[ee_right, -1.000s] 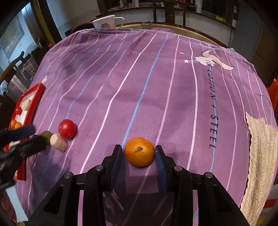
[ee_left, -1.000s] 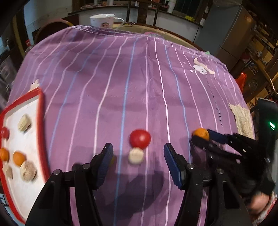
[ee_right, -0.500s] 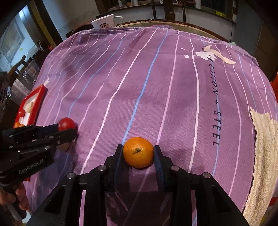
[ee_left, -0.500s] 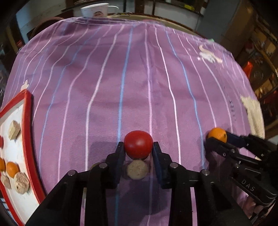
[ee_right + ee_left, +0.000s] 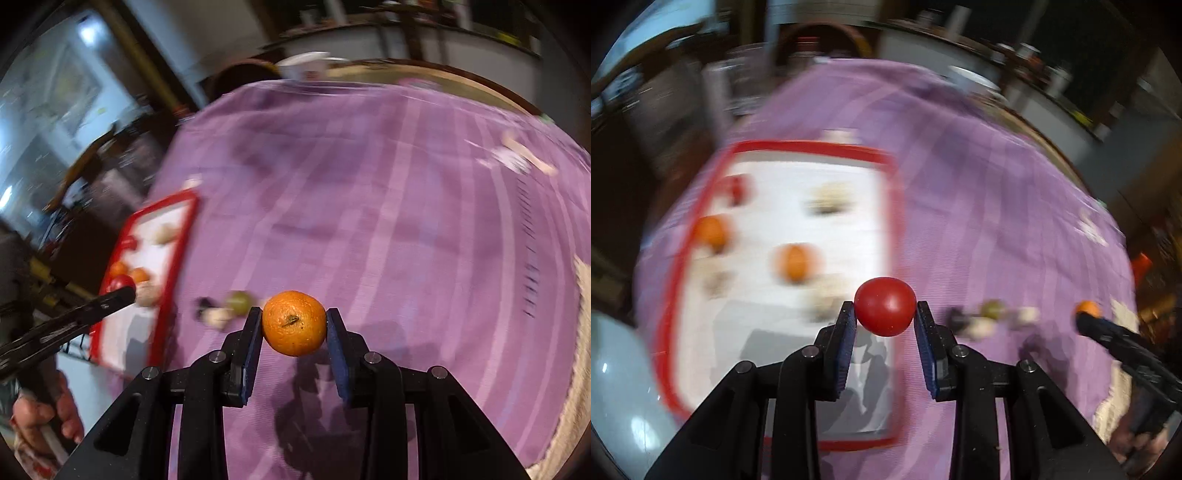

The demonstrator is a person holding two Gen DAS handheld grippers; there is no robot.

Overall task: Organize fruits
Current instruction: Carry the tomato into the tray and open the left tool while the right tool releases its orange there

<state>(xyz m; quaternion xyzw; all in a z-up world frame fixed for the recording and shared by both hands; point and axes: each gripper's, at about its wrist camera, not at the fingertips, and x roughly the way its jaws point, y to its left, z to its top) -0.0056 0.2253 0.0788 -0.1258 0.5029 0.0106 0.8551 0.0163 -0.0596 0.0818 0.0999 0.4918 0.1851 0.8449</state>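
My left gripper [image 5: 885, 314] is shut on a red tomato [image 5: 885, 305] and holds it above the right edge of the red-rimmed white tray [image 5: 886, 192]. The tray holds two oranges [image 5: 796, 261], a small red fruit [image 5: 735, 187] and several pale pieces. My right gripper [image 5: 294, 322] is shut on an orange mandarin [image 5: 294, 322], lifted above the purple striped cloth [image 5: 388, 206]. A green grape [image 5: 238, 301] and a pale piece [image 5: 218, 316] lie on the cloth right of the tray [image 5: 173, 258]. The views are motion-blurred.
A white cup [image 5: 306, 66] stands at the table's far edge. A beige woven mat [image 5: 580, 350] lies at the right edge of the cloth. The table drops off just left of the tray.
My left gripper closed on the tomato, lifted it and swung left over the tray. My right gripper lifted the mandarin and also turned left. The grape and pale piece stayed on the cloth.
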